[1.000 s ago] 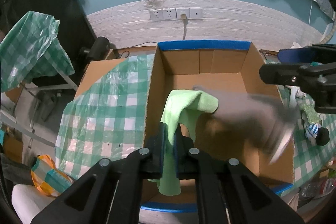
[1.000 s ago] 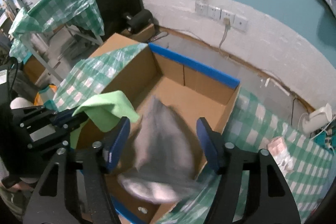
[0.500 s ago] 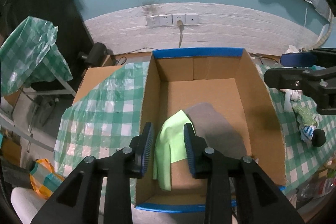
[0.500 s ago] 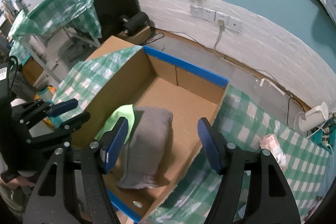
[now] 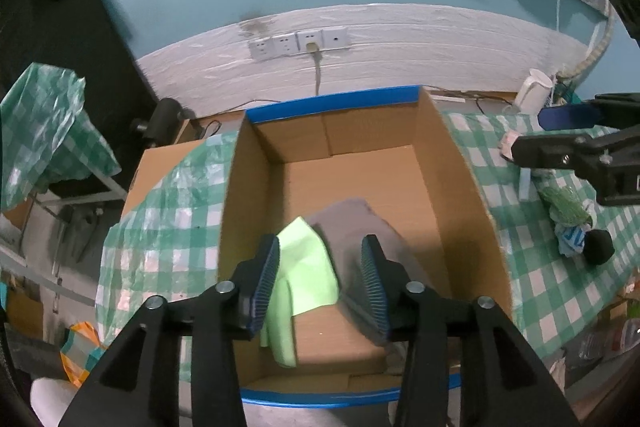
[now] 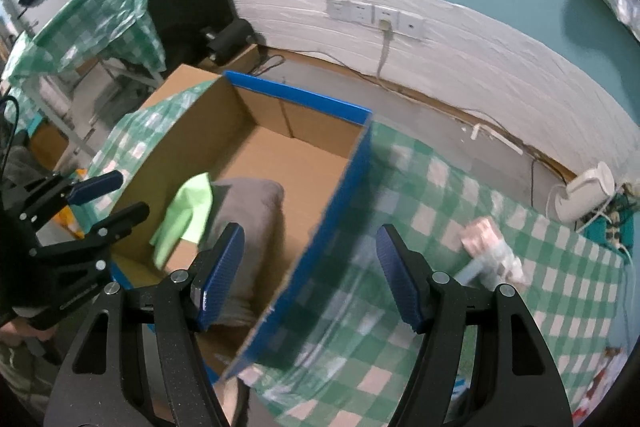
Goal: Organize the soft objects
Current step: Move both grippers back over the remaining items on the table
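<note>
1. My left fingers (image 5: 320,277) have just been opening, and the lime-green microfibre cloth (image 5: 306,277) they pinched a second ago is free of them. It lies below and between them without touching either pad.

2. That green cloth now rests on the floor of the open brown cardboard box with blue-taped rim (image 5: 332,99), toward the near left corner. One fold runs up against the near wall.

3. The grey folded fabric piece (image 5: 362,227), which was a blur in mid-fall a second ago, has settled. It lies flat in the box just beside the green cloth, with the green one overlapping its left edge.

4. My right fingers (image 6: 310,275) stand wide apart, as they did before, with nothing between them. The view past them has swung from the box interior toward its right wall and the green-and-white checked plastic cloth on the desk (image 6: 520,267).

5. I take this to mean both soft pieces are delivered and this pair of drops is finished. Both hands are free for the next pick.

6. More candidates sit out on the checked cover to the right of the box: a pinkish crumpled soft bundle (image 6: 480,233) and a green fuzzy item with a printed white wrapper (image 5: 568,213). What exactly they are I cannot tell.

7. The heap in the box is loose rather than stacked, so it may want tidying later.
</note>
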